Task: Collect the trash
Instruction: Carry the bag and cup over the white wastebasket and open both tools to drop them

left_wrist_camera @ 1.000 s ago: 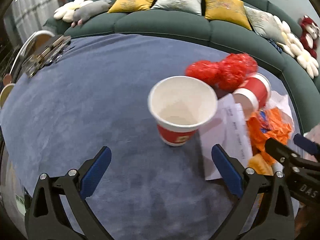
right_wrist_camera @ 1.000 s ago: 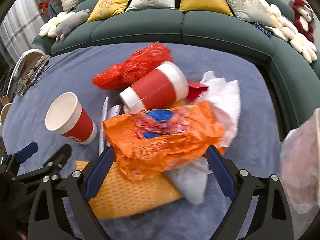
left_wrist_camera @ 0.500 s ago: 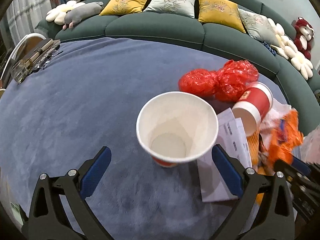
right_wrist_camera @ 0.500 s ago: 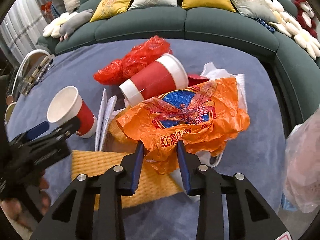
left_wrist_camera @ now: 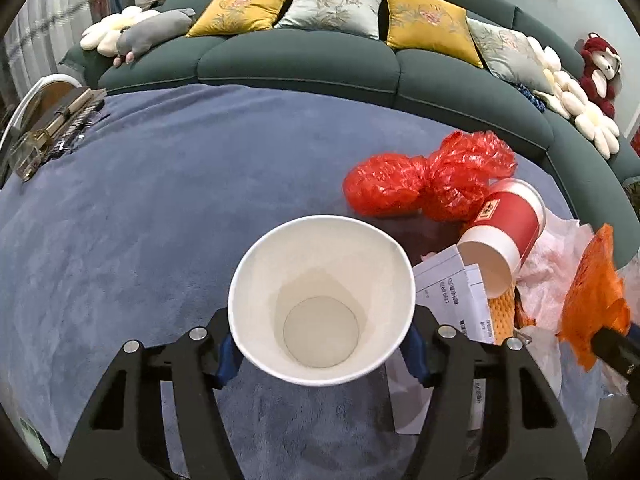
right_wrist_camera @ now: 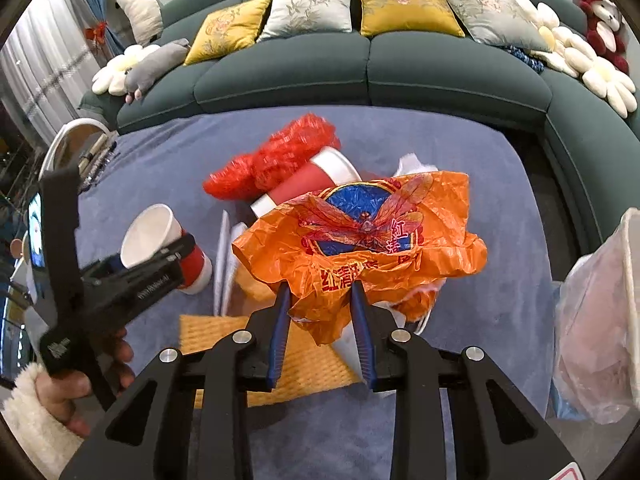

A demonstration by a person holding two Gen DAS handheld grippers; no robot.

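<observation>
Orange plastic bag is pinched in the right gripper, its fingers closing, while the left gripper closes its fingers around an upright paper cup.

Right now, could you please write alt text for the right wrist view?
The right gripper is closing on an orange plastic bag with a dragonfly print, above a trash pile on a blue-covered table. At left, the left gripper surrounds an upright red paper cup.
</observation>
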